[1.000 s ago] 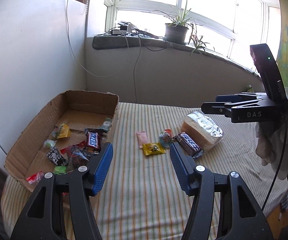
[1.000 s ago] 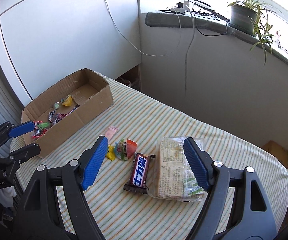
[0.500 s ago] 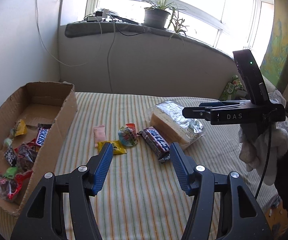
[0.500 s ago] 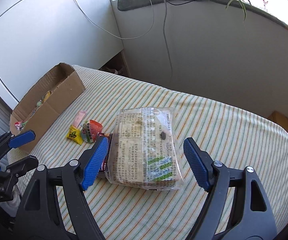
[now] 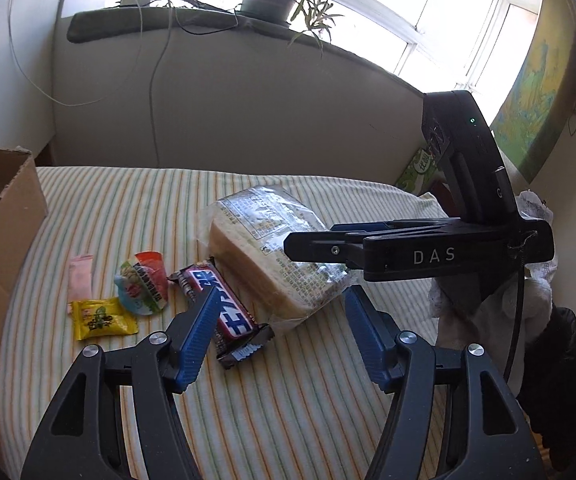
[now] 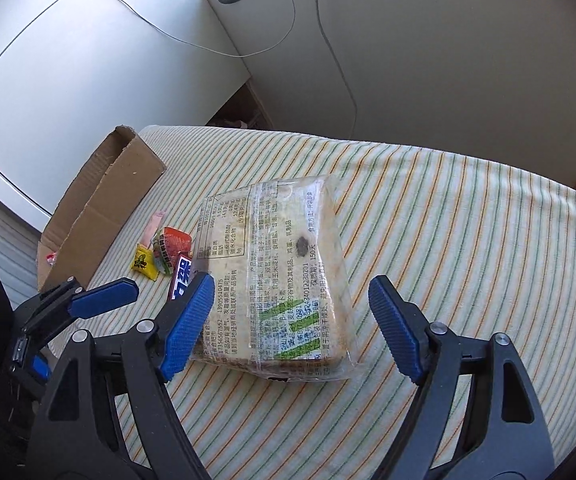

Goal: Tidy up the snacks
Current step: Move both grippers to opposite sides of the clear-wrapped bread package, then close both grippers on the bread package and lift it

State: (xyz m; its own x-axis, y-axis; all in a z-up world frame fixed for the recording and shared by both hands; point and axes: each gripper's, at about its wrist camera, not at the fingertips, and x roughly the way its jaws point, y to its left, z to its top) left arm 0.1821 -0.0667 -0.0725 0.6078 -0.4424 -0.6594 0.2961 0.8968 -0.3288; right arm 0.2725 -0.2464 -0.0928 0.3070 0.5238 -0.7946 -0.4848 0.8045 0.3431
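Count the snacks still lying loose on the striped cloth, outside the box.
5. The bread pack lies farthest right; the chocolate bar lies against its left side; then the round jelly cup, the yellow packet nearer the camera, and the pink sachet. More could lie hidden behind the bread pack.

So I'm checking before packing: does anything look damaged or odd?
One thing: the bread pack shows a dark spot on its top face. Whether it's on the wrapper or the bread, I cannot tell.

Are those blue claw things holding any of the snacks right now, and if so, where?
Nothing is held. The right gripper is open, its fingers either side of the wrapped bread pack on the table. The left gripper is open too.
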